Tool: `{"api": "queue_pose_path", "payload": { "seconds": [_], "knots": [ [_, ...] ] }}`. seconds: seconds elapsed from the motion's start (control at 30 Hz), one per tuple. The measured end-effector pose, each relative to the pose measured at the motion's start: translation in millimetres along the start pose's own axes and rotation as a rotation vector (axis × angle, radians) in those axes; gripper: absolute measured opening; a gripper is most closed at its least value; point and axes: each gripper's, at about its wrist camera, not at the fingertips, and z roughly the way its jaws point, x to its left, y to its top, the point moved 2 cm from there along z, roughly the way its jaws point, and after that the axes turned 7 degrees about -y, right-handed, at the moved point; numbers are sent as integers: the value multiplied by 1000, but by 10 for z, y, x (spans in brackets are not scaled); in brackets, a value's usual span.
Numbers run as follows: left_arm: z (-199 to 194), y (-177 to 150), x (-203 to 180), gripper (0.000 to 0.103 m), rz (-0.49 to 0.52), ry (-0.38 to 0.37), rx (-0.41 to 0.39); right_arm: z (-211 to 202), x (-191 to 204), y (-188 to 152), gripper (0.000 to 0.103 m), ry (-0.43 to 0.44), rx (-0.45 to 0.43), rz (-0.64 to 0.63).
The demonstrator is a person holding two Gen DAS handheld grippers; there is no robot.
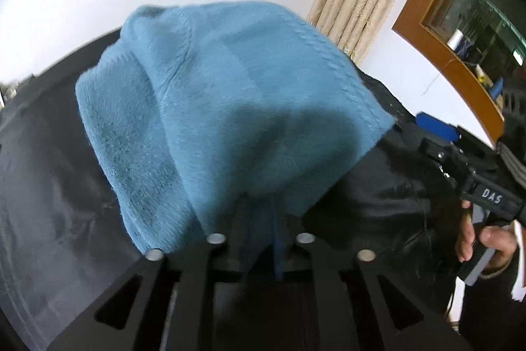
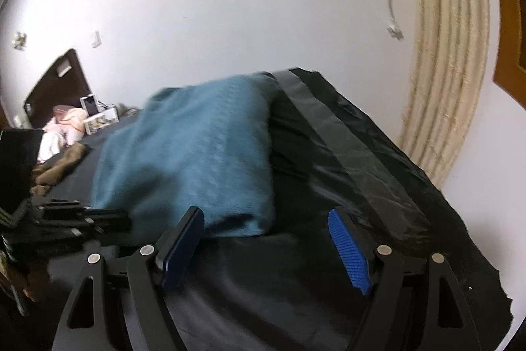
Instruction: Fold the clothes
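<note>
A fuzzy blue sweater (image 1: 213,107) lies bunched on the black sheet (image 1: 49,186). In the left wrist view its near end drapes over my left gripper (image 1: 259,219) and hides the fingertips. The cloth is pinched between the nearly closed jaws. From the right wrist view the same sweater (image 2: 197,153) lies as a folded heap with its near hem just ahead of my right gripper (image 2: 266,239). That gripper stands open, its blue pads (image 2: 350,249) wide apart over bare sheet with nothing between them. The left gripper's black body (image 2: 65,219) shows at the left edge.
The black sheet (image 2: 361,153) ends at a ragged edge on the right, near a white wall and a beige curtain (image 2: 447,71). A brown garment (image 2: 56,166), a headboard and clutter lie at the far left. A person's hand (image 1: 486,239) holds the right gripper (image 1: 437,129).
</note>
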Motion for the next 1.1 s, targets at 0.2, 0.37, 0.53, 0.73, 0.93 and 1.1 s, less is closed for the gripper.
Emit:
{"api": "queue_pose_path", "payload": {
  "seconds": [0.2, 0.37, 0.53, 0.73, 0.93, 1.1],
  "knots": [
    [-215, 26, -189, 52, 80, 109, -102, 58, 242, 60, 80, -5, -12, -65],
    [-352, 17, -170, 68, 76, 159, -158, 103, 327, 116, 80, 16, -13, -55],
    [-470, -78, -96, 78, 67, 229, -194, 169, 493, 156, 80, 47, -2, -78],
    [-534, -204, 78, 79, 42, 290, -206, 293, 867, 215, 80, 71, -9, -185],
    [-571, -293, 244, 79, 9, 309, -206, 603, 1162, 246, 80, 64, 39, -269],
    [-580, -331, 352, 79, -16, 308, -202, 838, 1348, 210, 88, 8, 78, -331]
  ]
}}
